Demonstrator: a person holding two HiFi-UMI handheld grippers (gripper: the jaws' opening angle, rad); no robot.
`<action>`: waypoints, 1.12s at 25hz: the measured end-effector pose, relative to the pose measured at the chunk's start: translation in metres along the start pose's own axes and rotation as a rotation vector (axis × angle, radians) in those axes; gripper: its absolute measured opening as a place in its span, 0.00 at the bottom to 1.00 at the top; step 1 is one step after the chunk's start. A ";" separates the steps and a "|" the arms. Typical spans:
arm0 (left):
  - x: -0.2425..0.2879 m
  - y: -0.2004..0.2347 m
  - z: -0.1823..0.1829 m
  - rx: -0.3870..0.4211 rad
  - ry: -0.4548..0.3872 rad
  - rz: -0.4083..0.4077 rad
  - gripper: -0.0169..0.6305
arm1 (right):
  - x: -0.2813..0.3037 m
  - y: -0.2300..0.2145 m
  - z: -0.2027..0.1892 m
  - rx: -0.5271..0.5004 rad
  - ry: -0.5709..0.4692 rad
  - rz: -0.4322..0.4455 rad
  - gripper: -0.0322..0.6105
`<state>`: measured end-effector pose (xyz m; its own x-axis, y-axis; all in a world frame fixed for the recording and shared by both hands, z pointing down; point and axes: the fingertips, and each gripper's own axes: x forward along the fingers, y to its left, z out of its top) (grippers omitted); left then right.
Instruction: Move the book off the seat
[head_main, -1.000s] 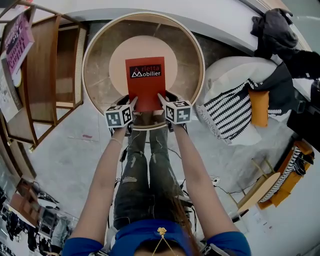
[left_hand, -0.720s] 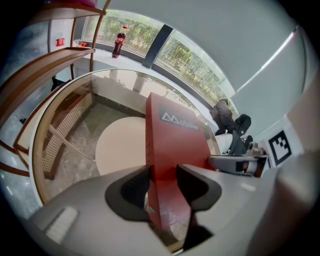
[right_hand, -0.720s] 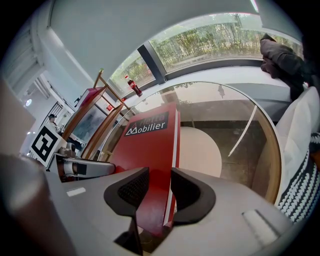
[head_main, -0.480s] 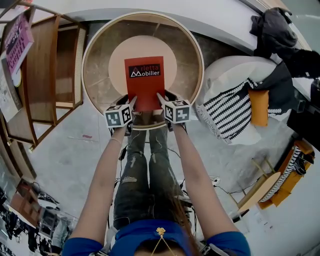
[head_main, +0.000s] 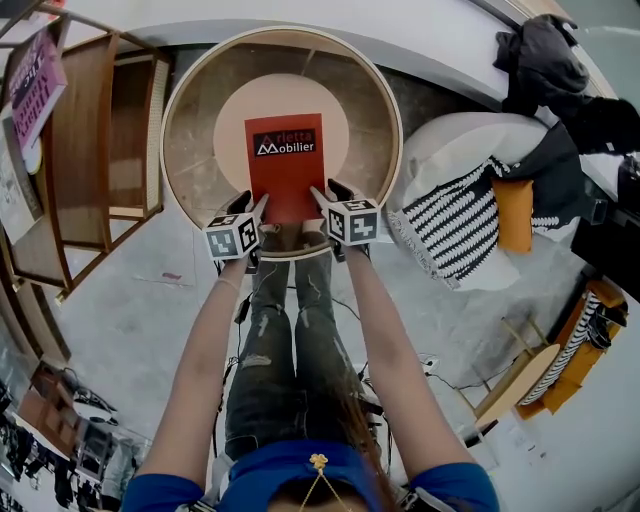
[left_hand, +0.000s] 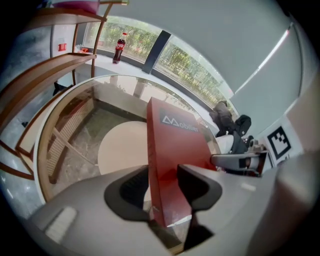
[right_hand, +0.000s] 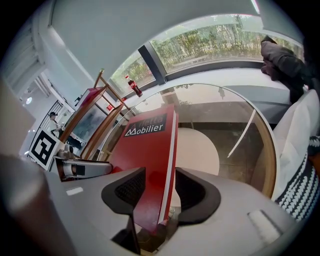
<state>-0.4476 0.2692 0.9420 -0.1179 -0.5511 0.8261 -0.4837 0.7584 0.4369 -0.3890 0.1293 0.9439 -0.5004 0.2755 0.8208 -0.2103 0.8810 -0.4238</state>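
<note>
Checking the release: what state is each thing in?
book: closed, cover up, on the glass-topped table
left gripper: jaws apart around the book's corner
right gripper: jaws have just been opening, book's corner between them
bottle: upright

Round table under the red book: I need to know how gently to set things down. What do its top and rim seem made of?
The round table's clear top looks like glass: what lies below shows through, with reflections. Its pale curved rim looks like smooth varnished wood, perhaps bentwood.
</note>
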 end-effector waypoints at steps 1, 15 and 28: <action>-0.004 0.001 0.001 0.024 -0.013 0.014 0.30 | -0.003 0.000 0.002 -0.007 -0.006 -0.003 0.34; -0.108 -0.110 0.044 0.182 -0.213 -0.103 0.03 | -0.125 0.090 0.042 -0.340 -0.077 0.218 0.05; -0.263 -0.232 0.077 0.281 -0.434 -0.234 0.03 | -0.301 0.191 0.088 -0.625 -0.295 0.367 0.05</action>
<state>-0.3714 0.2114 0.5954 -0.2963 -0.8311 0.4707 -0.7450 0.5095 0.4307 -0.3518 0.1809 0.5819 -0.6678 0.5542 0.4969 0.4795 0.8309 -0.2823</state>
